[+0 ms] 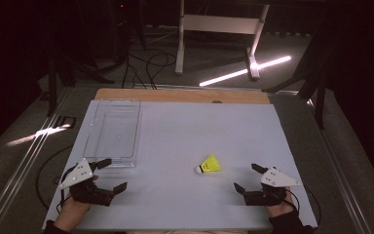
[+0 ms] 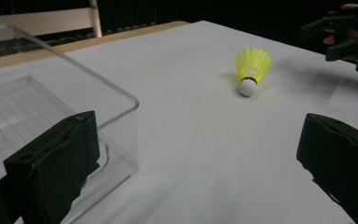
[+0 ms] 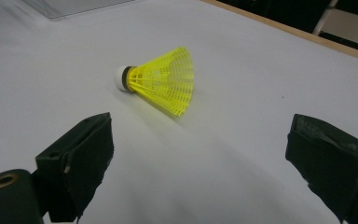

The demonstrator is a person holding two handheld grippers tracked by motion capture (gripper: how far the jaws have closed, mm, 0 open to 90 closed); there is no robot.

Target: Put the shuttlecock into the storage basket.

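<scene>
Nearest, I hold both grippers wide open and empty at the table's front edge: left gripper [image 1: 108, 174] just before the clear tray [image 1: 113, 130], right gripper [image 1: 247, 177] close to the shuttlecock [image 1: 208, 165], which lies on its side between them, cork toward the tray. Likely step: close gently on the cork, not the soft yellow skirt. Beyond, white table [image 1: 185, 126], wooden strip, dark room, white frame on the floor.

Clear tray [image 2: 51, 107]: left portion cut off by frame edge in left gripper view; near corner hidden behind one black jaw
</scene>
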